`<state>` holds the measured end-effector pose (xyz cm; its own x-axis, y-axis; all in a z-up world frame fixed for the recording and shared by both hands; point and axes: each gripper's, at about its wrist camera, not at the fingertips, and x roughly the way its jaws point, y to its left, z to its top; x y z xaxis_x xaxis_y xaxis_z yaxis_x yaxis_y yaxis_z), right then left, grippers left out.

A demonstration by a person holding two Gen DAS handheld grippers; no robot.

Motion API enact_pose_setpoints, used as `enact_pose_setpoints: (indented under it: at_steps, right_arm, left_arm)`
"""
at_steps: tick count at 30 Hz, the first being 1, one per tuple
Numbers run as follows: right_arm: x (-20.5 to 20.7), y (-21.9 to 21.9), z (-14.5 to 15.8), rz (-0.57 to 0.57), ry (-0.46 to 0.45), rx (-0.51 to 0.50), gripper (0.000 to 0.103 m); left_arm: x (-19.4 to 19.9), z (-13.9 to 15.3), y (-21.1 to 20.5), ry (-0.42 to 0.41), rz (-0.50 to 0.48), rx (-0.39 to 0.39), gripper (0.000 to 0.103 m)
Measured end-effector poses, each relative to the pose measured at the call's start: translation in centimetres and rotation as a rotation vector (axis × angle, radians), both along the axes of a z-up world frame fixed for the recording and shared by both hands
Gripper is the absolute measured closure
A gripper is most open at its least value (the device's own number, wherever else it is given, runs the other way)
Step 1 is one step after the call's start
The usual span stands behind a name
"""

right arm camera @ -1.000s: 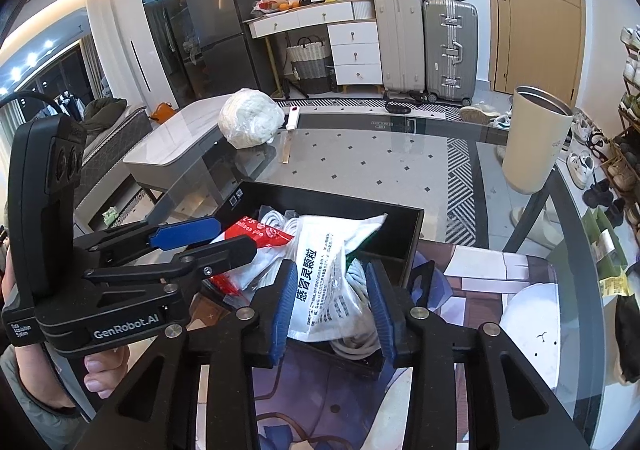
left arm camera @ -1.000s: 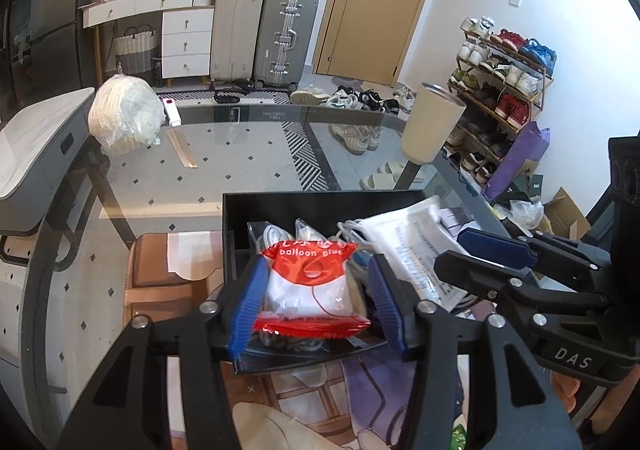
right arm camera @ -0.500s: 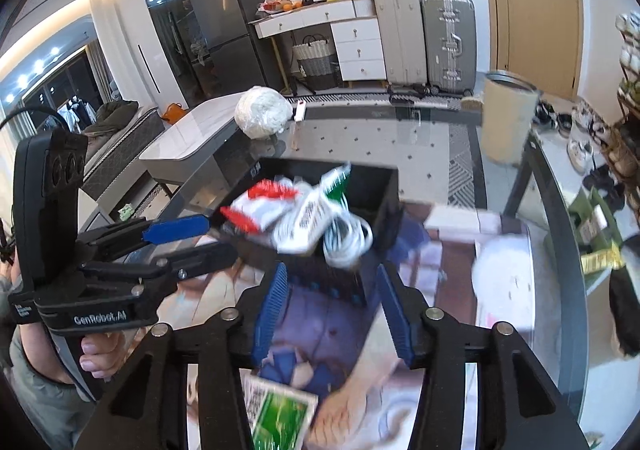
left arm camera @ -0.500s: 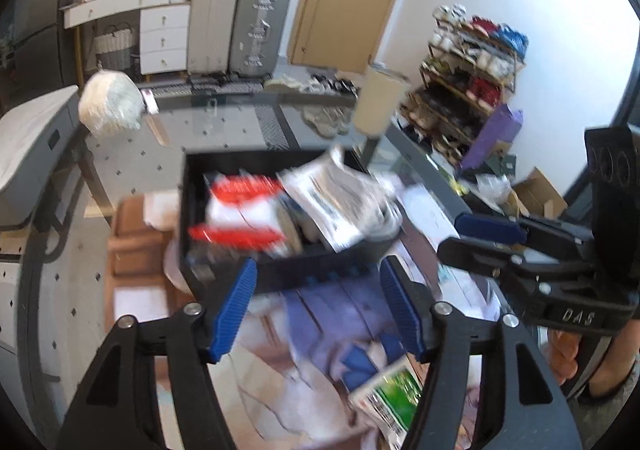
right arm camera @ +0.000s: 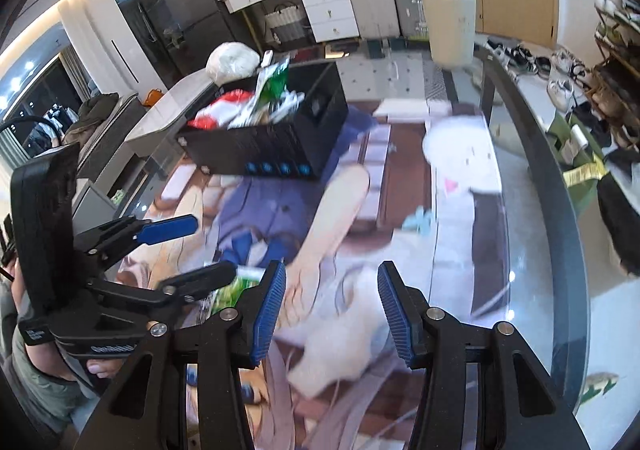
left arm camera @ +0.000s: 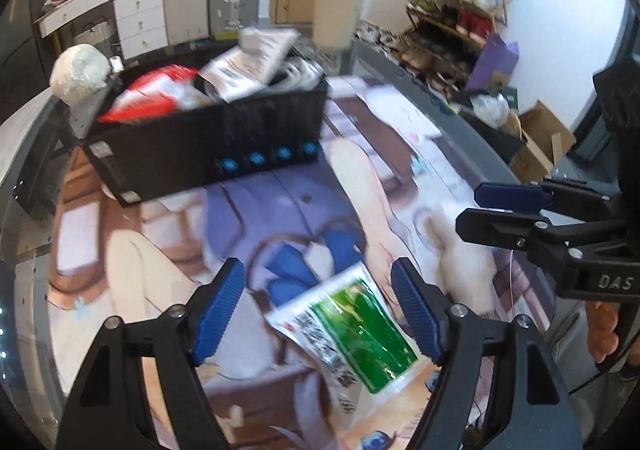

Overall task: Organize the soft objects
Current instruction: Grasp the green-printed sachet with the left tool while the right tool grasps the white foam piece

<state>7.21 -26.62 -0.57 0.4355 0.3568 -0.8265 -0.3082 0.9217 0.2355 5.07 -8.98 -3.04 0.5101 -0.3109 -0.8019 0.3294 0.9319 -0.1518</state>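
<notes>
1. Left gripper (left arm camera: 318,306): lower centre of the left wrist frame, pointing down at the printed mat (left arm camera: 248,218). The jaws stand wide apart and have just been opening. Nothing is gripped.
2. Green-and-white packet (left arm camera: 348,330): lies flat on the mat, lower centre of the left wrist frame, between and below the left gripper's blue pads. The pads do not press on it.
3. Right gripper (right arm camera: 332,310): lower centre of the right wrist frame. The jaws are partly open, have just been opening, and are empty. Only the mat shows between the pads.
4. Black bin (left arm camera: 208,146): upper left of the left wrist frame, resting on the mat, well apart from both grippers. It holds a red-and-white packet (left arm camera: 156,90), a white printed pouch (left arm camera: 248,62) and a coiled white cable (left arm camera: 296,72), piled above the rim.
5. In the right wrist frame the bin (right arm camera: 276,146) sits upper centre. The left gripper (right arm camera: 184,250) appears at mid left, with the green packet (right arm camera: 232,290) partly hidden under its lower finger.
6. White bundle (left arm camera: 80,70): just behind the bin, upper left of the left wrist frame.
7. Both frames are motion-blurred. Printing on the packets is not legible.
</notes>
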Motion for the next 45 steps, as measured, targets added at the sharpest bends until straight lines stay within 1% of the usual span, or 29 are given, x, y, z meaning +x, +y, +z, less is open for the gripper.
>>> enact_pose_setpoints:
  at_steps: [3,6,8,10,14,18,21,24,27,31,33,34,35,37,39,41,42,43,45]
  right_arm:
    - [-0.5,0.6,-0.8,0.021,0.023,-0.027,0.049]
    - [-0.9,1.5,-1.3,0.050,0.030,-0.082,0.048]
    - [-1.0,1.9,-1.5,0.063,0.019,-0.104,0.046]
    - [-0.9,2.1,-1.6,0.068,0.021,-0.104,0.043]
    - [-0.8,1.6,-1.4,0.050,0.017,-0.106,0.043]
    - [-0.7,1.0,-1.5,0.034,0.023,-0.127,0.043]
    - [-0.7,1.3,-1.5,0.044,0.013,-0.154,0.042]
    - [-0.5,1.1,-1.5,0.033,0.011,-0.161,0.042]
    - [-0.3,1.0,-1.6,0.017,0.006,-0.177,0.042]
    - [-0.3,1.0,-2.0,0.023,0.017,-0.188,0.042]
    - [-0.4,1.0,-2.2,0.028,0.021,-0.193,0.042]
    - [-0.4,1.0,-2.3,0.031,0.025,-0.194,0.042]
    - [-0.4,1.1,-2.4,0.034,0.028,-0.194,0.042]
    - [-0.4,1.5,-2.8,0.049,0.043,-0.192,0.042]
    - [-0.3,2.5,-3.4,0.081,0.056,-0.202,0.043]
    - [0.0,3.8,-3.7,0.111,0.056,-0.207,0.044]
    - [0.2,4.6,-3.8,0.130,0.051,-0.214,0.051]
    - [0.5,5.4,-3.9,0.152,0.049,-0.225,0.053]
    - [1.3,7.2,-4.0,0.197,0.049,-0.233,0.063]
  left_arm:
    - [-0.5,-0.9,-1.2,0.020,-0.026,0.031,0.027]
    - [-0.5,-1.7,-1.4,0.035,-0.023,0.058,0.027]
    - [-0.5,-2.1,-1.1,0.054,-0.013,0.056,0.026]
    - [-0.7,-2.1,-0.8,0.045,-0.012,0.062,0.025]
    - [-1.5,-2.1,-0.5,0.035,-0.028,0.079,0.022]
    - [-2.3,-2.3,0.3,0.023,-0.030,0.101,0.022]
    - [-2.3,-2.1,0.6,0.030,-0.026,0.088,0.022]
    - [-2.2,-2.1,0.1,0.037,-0.036,0.081,0.022]
    - [-2.0,-2.2,-1.1,0.030,-0.052,0.090,0.020]
    - [-1.8,-2.5,-2.5,0.018,-0.058,0.137,0.015]
    - [-1.9,-2.5,-2.7,0.003,-0.064,0.149,0.015]
    - [-1.9,-2.5,-2.6,0.006,-0.066,0.143,0.018]
    - [-1.8,-2.5,-2.4,0.007,-0.072,0.136,0.026]
    - [-1.8,-2.3,-1.9,-0.010,-0.076,0.136,0.034]
    - [-1.5,-2.1,-1.0,-0.006,-0.067,0.132,0.041]
    - [-1.2,-2.0,-0.2,-0.003,-0.063,0.131,0.044]
    - [-0.9,-2.0,0.2,0.002,-0.060,0.131,0.045]
    - [-0.5,-1.9,0.8,0.006,-0.058,0.127,0.045]
    - [0.5,-2.0,1.9,0.004,-0.053,0.125,0.045]
